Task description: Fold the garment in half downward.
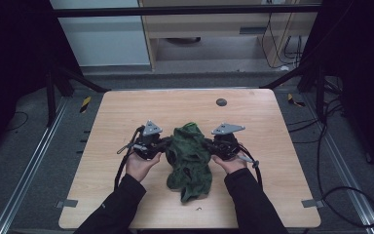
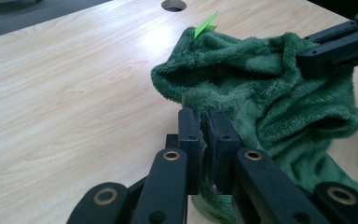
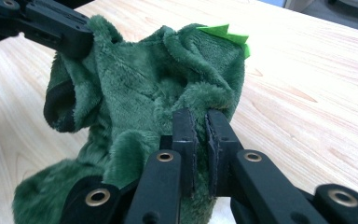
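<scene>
My left hand-held gripper and right hand-held gripper each pinch an edge of the green plush garment above the surface; its bunched folds hide its shape.

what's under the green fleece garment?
Bare wooden table lies around and below the green fleece garment. Its lower end seems to rest on the wood; the left hand-held gripper and right hand-held gripper pinch its upper edges. The spot beneath it is covered.
</scene>
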The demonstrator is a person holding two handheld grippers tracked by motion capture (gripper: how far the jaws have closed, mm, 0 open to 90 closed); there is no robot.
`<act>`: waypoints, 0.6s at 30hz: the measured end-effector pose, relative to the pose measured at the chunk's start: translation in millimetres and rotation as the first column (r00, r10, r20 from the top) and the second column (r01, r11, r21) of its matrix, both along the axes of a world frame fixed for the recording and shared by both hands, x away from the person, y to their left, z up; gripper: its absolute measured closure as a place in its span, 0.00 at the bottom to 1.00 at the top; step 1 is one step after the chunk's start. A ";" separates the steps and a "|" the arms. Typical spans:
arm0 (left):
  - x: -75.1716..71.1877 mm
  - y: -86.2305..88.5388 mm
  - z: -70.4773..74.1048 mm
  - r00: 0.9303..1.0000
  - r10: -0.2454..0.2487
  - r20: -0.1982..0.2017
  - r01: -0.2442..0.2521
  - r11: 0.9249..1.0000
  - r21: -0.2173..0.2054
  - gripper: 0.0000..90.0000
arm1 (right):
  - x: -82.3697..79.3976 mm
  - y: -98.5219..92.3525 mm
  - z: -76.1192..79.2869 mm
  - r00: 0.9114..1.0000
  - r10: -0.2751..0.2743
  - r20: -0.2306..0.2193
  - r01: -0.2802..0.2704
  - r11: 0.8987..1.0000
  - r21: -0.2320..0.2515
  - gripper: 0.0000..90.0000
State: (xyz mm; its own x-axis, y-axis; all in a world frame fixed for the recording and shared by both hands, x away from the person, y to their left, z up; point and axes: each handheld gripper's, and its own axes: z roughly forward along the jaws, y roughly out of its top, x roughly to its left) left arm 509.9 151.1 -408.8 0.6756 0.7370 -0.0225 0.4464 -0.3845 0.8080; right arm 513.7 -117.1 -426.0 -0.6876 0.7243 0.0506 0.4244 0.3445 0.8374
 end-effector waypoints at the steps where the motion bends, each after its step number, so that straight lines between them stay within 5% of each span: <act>1: -5.5 1.3 -1.0 1.000 -0.009 0.000 0.009 1.000 0.004 0.95 | -5.2 -1.4 -0.6 1.000 0.006 0.003 -0.006 1.000 -0.006 0.93; 18: -39.8 3.1 -13.4 0.997 -0.070 -0.038 0.071 0.997 0.028 0.95 | -38.1 -6.7 -13.1 0.997 0.070 -0.018 -0.070 0.998 0.003 0.93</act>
